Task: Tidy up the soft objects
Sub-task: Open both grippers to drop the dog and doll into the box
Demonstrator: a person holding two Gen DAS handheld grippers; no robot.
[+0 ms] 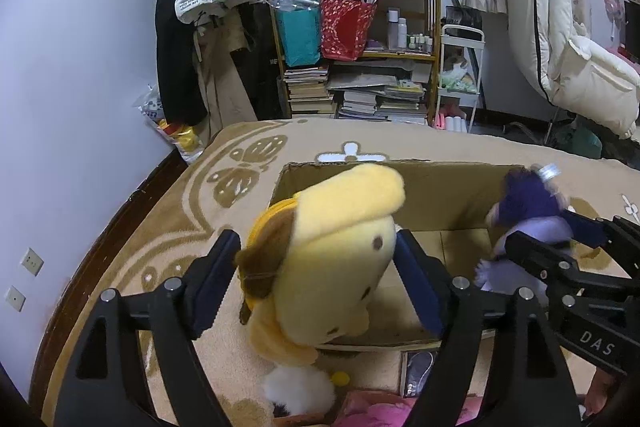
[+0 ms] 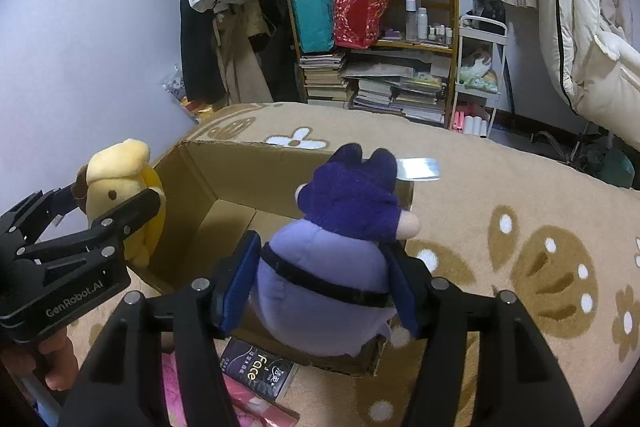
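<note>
My left gripper (image 1: 320,267) is shut on a yellow dog plush (image 1: 336,247) and holds it over the left near edge of an open cardboard box (image 1: 440,195). My right gripper (image 2: 324,267) is shut on a purple plush (image 2: 332,259) and holds it over the box's near right wall (image 2: 340,363). The yellow plush (image 2: 120,195) and left gripper (image 2: 120,211) show at the left of the right wrist view. The purple plush (image 1: 528,219) and right gripper (image 1: 568,247) show at the right of the left wrist view. The box interior (image 2: 240,223) looks empty.
The box stands on a tan patterned blanket (image 2: 520,227) on a bed. A dark "face" packet (image 2: 256,371) and pink items (image 1: 372,407) lie in front of the box. A white fluffy toy (image 1: 300,387) lies below the yellow plush. A cluttered shelf (image 1: 356,51) stands behind.
</note>
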